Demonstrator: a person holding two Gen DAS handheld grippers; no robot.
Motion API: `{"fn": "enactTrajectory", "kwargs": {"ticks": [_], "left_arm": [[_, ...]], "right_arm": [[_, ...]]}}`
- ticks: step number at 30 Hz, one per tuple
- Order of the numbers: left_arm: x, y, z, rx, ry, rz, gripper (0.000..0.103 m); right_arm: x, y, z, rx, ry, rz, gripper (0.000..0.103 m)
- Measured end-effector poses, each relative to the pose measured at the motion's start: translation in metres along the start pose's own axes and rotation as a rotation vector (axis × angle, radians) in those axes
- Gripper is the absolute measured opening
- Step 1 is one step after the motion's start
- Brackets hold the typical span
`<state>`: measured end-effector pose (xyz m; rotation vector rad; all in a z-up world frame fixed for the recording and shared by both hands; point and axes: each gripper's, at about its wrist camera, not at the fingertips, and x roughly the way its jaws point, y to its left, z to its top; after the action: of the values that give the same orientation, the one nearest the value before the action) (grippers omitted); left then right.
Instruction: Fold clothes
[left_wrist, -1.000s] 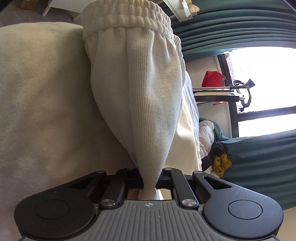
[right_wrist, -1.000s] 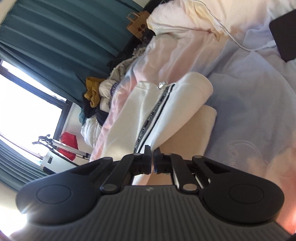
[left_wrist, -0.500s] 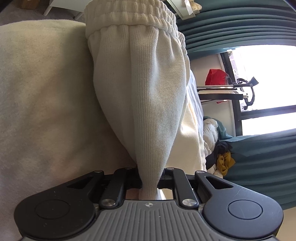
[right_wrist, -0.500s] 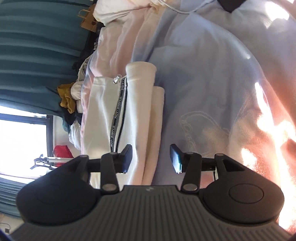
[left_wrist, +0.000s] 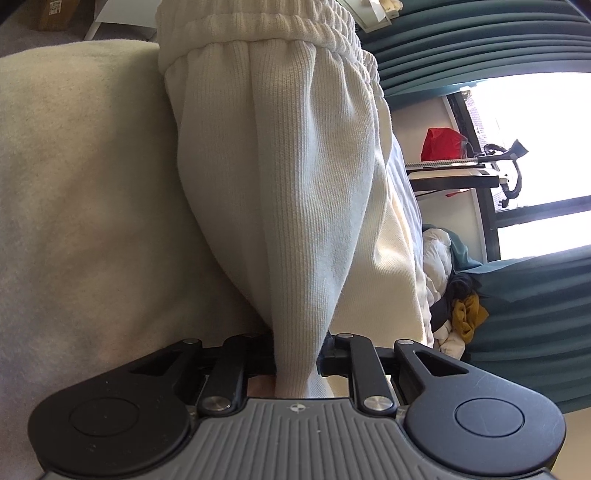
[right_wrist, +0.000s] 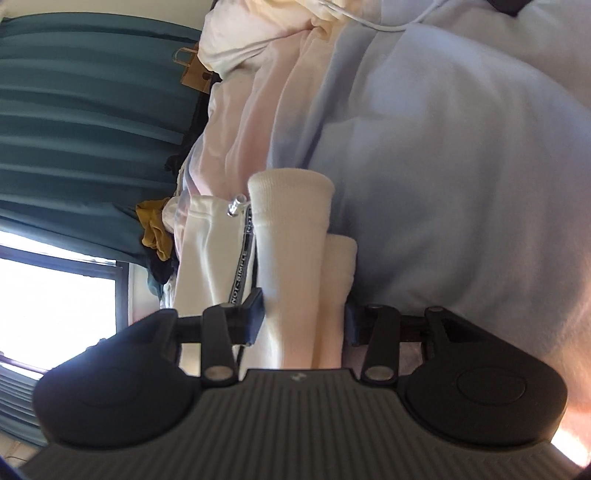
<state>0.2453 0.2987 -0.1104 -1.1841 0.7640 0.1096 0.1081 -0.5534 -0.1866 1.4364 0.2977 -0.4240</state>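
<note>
Left gripper (left_wrist: 295, 360) clenched on a gathered pinch of the cream ribbed garment (left_wrist: 288, 177); fabric fans out ahead of the jaws to its elastic band; right gripper (right_wrist: 304, 317) spread wide, jaws straddling the folded cream sleeves (right_wrist: 295, 254), zipper strip just beside the left jaw, bedding (right_wrist: 443, 147) beyond.

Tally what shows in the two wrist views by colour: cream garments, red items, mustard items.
Cream garments: 2, the ribbed trousers and the zip jacket
Red items: 1, a bag
Mustard items: 1, a cloth
Total: 4
</note>
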Motion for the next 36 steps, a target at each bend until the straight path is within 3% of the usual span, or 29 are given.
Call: {"fn": "enactTrajectory", "kwargs": {"ticks": [7, 8, 10, 15, 25, 32, 36], "left_arm": [[-0.003, -0.006, -0.003, 0.070, -0.020, 0.035, 0.018], [-0.003, -0.007, -0.003, 0.068, -0.020, 0.034, 0.018], [-0.004, -0.006, -0.003, 0.056, -0.018, 0.028, 0.017], [-0.013, -0.005, -0.008, 0.053, -0.044, 0.020, 0.010], [-0.063, -0.006, -0.020, 0.039, -0.092, -0.051, 0.007], [-0.108, 0.024, -0.029, -0.047, -0.028, -0.086, 0.007], [-0.118, 0.040, -0.035, -0.098, 0.014, -0.099, 0.010]], "right_arm": [[0.007, 0.006, 0.008, -0.050, -0.022, 0.052, 0.041], [0.008, 0.007, 0.010, -0.057, -0.025, 0.059, 0.039], [0.010, 0.011, 0.010, -0.085, -0.028, 0.040, 0.021], [0.010, 0.024, 0.008, -0.166, -0.036, -0.026, 0.012], [-0.049, 0.039, 0.003, -0.181, -0.070, 0.044, 0.010], [-0.097, 0.024, 0.011, -0.078, -0.095, 0.052, 0.009], [-0.106, 0.012, 0.016, -0.062, -0.080, -0.010, 0.009]]}}
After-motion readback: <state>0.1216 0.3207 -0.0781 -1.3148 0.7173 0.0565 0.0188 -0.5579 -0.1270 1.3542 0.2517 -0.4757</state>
